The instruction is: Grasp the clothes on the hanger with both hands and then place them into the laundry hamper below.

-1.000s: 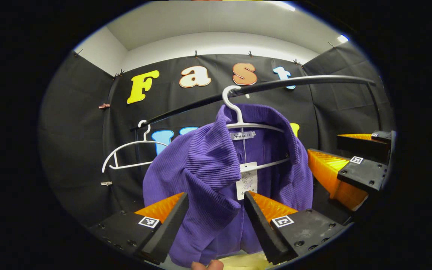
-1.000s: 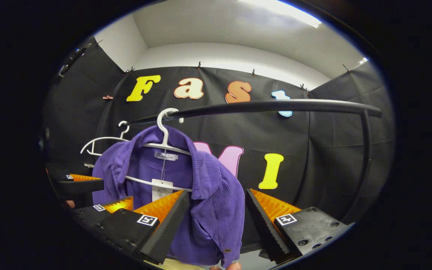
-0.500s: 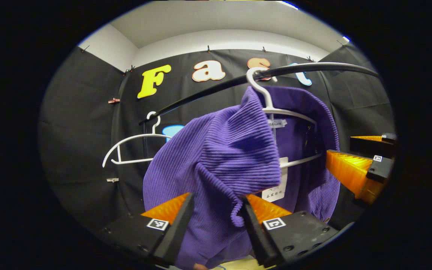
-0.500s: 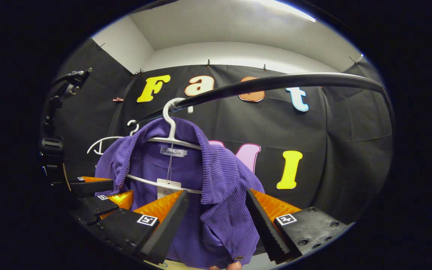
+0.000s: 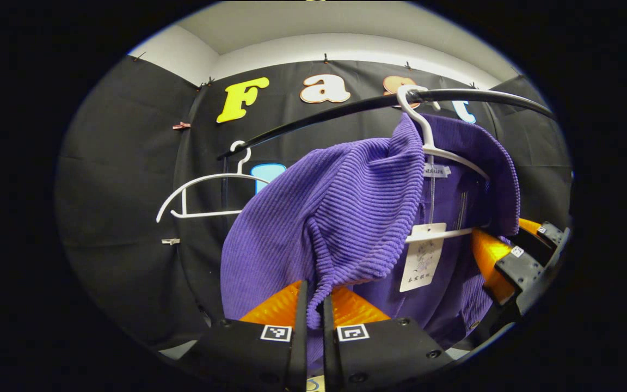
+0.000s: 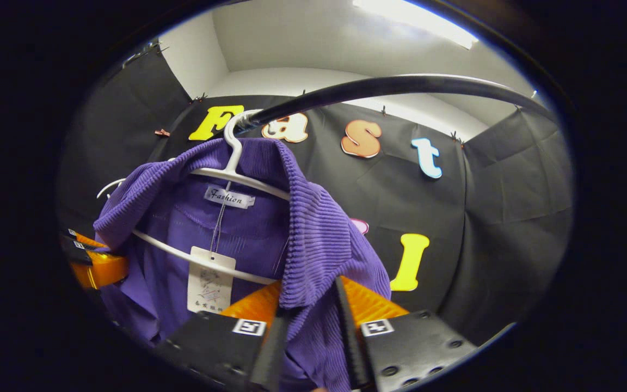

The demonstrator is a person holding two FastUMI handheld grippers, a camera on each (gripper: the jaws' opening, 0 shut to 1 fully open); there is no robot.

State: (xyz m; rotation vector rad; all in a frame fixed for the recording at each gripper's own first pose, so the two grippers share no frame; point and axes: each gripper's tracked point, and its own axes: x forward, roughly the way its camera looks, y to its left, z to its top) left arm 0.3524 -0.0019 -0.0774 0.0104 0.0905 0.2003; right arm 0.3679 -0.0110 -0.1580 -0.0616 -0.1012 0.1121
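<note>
With both grips set, the left gripper point(image 5: 313, 326) fingers are clamped on one front edge of the purple jacket point(image 5: 335, 218), the right gripper point(image 6: 308, 332) fingers on the other; it hangs on its white hanger point(image 6: 232, 163) from the rail point(image 6: 379, 87). Pulling free and lowering into the hamper remain.

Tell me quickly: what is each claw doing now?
Left claw: closed on the purple jacket.
Right claw: closed on the same jacket.

Recording booth, black cloth walls point(image 5: 123, 179) clipped up, clothes rail point(image 6: 400, 84), ceiling light point(image 6: 417, 16)
</note>
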